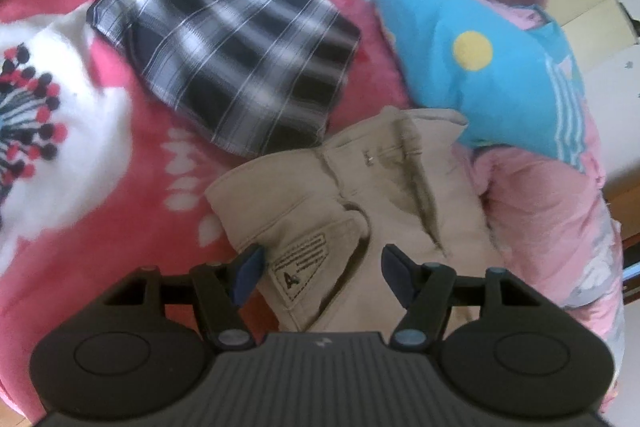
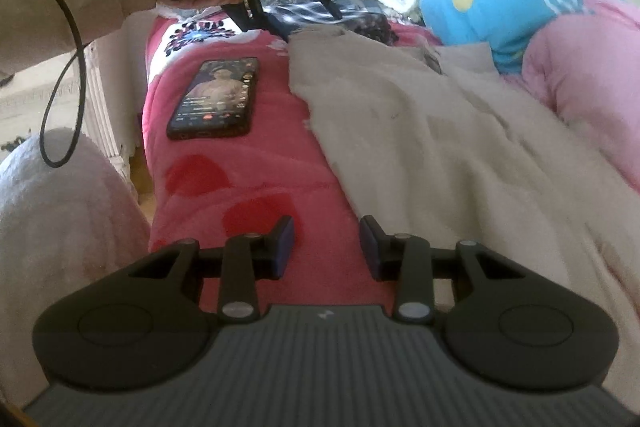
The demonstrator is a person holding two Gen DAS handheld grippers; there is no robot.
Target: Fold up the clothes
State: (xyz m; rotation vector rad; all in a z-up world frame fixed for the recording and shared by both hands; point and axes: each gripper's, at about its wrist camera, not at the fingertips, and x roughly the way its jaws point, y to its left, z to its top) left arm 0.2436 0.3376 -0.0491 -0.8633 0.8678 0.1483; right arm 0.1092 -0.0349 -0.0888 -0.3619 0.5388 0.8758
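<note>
Beige trousers (image 1: 360, 195) lie stretched along the red blanket (image 1: 168, 155), waistband beneath the left gripper (image 1: 320, 267), spread and empty; right gripper (image 2: 326, 247) likewise. Soft, limp cloth: pinch the waistband.

Matt woven beige trousers (image 1: 360, 187) lie on a seemingly fleecy red blanket (image 1: 168, 167), beside a glossy phone (image 2: 216, 99).

Print on the sewn label (image 1: 303, 269) of the beige trousers (image 1: 360, 195) too blurred to read. Trouser legs cut off behind the gripper body. Plaid garment (image 1: 228, 47) smeared by motion. Figures on the phone (image 2: 216, 99) screen too small.
</note>
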